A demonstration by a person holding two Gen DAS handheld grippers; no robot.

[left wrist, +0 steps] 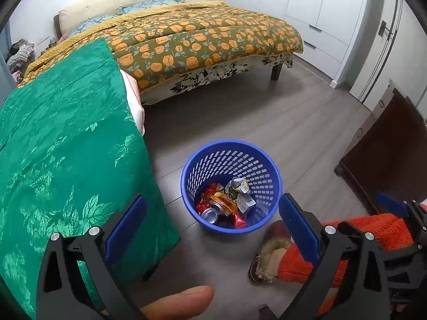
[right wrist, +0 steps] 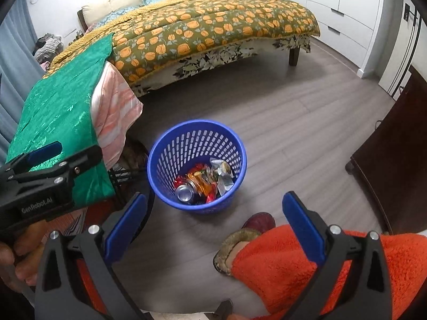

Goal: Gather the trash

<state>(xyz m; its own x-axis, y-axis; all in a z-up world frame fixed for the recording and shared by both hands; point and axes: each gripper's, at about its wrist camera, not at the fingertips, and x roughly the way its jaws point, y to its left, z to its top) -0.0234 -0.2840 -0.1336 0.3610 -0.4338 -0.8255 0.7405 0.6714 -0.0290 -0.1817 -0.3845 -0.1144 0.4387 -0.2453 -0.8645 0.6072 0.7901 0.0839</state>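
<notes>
round perforated blue plastic basket [left wrist: 231,160] of crumpled foil wrappers [left wrist: 226,200], dented can [left wrist: 210,214]

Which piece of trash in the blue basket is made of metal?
The silver can, lying on its side at the near-left of the blue basket. The crumpled wrappers around it are coloured foil or printed packaging.

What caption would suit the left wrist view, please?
Open left gripper above a blue basket holding a can and wrappers.
</notes>
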